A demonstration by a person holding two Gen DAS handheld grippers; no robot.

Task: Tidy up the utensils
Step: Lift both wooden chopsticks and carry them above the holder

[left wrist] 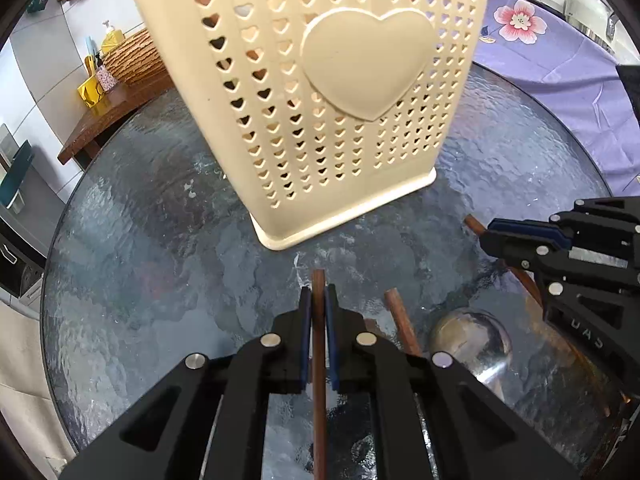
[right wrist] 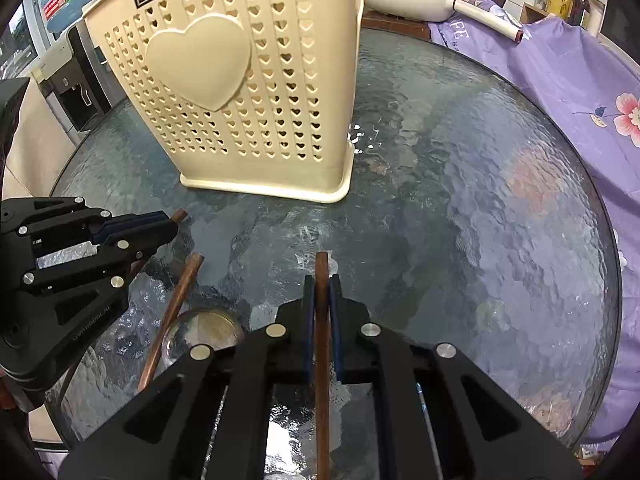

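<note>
A cream holder (left wrist: 320, 80) with heart-shaped holes stands upright on the round glass table (left wrist: 140, 240). My left gripper (left wrist: 319, 290) is shut on a brown wooden chopstick (left wrist: 319, 420) whose tip pokes out towards the holder. In the right wrist view, my right gripper (right wrist: 322, 280) is likewise shut on a second chopstick (right wrist: 322, 420), in front of the holder (right wrist: 240, 80). Each gripper shows in the other's view: the right gripper (left wrist: 486, 236) and the left gripper (right wrist: 170, 226). Between them a third chopstick (right wrist: 176, 312) and a metal spoon (right wrist: 204, 332) lie loose on the glass.
A purple floral cloth (right wrist: 560, 92) covers the surface beyond the table's right rim, with a white pan (right wrist: 408, 0) behind it. A wooden side table (left wrist: 112, 108) with bottles stands at the far left. Bare glass (right wrist: 480, 200) stretches to the right of the holder.
</note>
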